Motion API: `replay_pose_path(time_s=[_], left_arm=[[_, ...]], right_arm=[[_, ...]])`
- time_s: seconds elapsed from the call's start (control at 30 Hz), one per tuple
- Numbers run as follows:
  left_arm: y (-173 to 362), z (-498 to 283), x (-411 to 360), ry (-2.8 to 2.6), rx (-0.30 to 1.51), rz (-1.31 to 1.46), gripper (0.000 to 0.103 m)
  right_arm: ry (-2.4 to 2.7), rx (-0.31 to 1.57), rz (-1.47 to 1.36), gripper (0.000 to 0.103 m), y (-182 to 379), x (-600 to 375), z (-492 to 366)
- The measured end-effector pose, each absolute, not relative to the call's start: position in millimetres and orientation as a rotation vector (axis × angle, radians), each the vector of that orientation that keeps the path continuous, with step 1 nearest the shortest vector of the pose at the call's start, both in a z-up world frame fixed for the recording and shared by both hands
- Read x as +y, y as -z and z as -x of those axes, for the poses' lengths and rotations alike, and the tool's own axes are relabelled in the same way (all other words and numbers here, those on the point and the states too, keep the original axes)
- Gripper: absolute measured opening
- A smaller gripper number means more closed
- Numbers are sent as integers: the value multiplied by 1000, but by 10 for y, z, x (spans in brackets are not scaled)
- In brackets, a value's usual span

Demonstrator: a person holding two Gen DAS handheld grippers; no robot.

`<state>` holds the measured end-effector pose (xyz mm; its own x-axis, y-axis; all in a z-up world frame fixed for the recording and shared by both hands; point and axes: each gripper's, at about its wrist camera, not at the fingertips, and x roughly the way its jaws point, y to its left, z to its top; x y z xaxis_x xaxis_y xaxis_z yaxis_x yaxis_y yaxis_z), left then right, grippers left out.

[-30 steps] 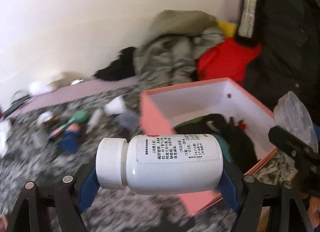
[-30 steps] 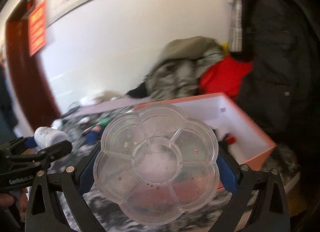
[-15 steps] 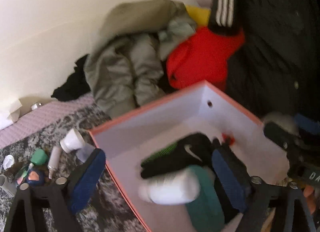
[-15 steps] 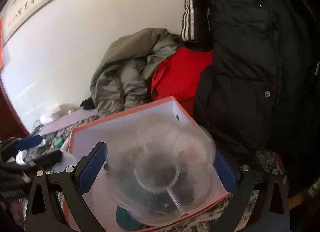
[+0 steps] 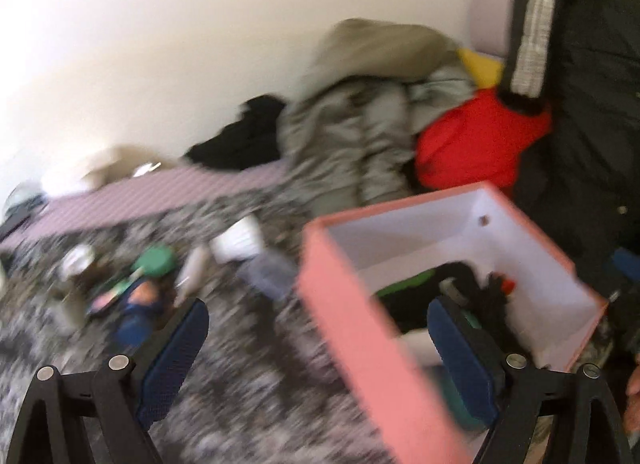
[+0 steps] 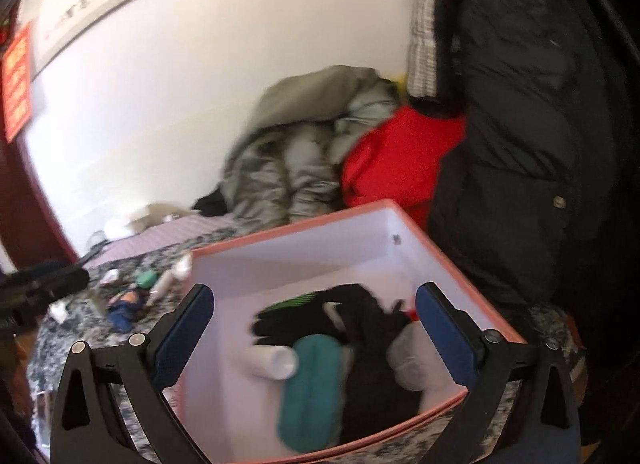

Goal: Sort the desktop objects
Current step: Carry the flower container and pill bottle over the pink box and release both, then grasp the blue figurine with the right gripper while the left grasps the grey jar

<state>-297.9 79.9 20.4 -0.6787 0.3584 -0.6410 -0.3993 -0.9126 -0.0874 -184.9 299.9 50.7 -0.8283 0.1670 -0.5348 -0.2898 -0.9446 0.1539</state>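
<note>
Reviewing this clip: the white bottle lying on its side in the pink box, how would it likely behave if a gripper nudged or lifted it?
The white bottle is a smooth cylinder on its side, so a nudge would probably roll it, though the teal item beside it may stop it. It looks like rigid plastic, likely stiff under the pads and somewhat slippery. Its weight cannot be judged.

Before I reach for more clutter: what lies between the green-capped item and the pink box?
In the left wrist view, a white cap and a blurred greyish container lie on the patterned cloth.
</note>
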Motion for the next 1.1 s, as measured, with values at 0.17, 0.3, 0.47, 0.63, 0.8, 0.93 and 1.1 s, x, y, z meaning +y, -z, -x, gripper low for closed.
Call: replay_pose_path(time_s=[0.17, 0.3, 0.47, 0.63, 0.8, 0.93, 1.1], left_arm=[[267, 2871, -44, -2641, 53, 1114, 93], [720, 2854, -708, -2694, -25, 1279, 93], [1079, 2952, -1213, -2751, -152, 1341, 93], [1282, 3255, -1322, -2765, -171, 1334, 93], [1266, 3735, -1308, -2818, -93, 1223, 93], [1302, 4212, -1341, -2839, -65, 1188, 93], [1543, 4845, -1468, -2822, -61, 1249, 93]], right_arm=[[-2871, 293, 837, 102, -449, 2370, 2005], [-2955, 264, 945, 102, -218, 1751, 2234], [-3004, 245, 1126, 102, 176, 1099, 2578], [-3009, 306, 1306, 102, 621, 635, 3112], [-2993, 492, 1416, 102, 851, 381, 3749], [-2979, 539, 1457, 102, 965, 204, 4218], [-2933, 565, 1518, 99, 1207, 43, 4722]])
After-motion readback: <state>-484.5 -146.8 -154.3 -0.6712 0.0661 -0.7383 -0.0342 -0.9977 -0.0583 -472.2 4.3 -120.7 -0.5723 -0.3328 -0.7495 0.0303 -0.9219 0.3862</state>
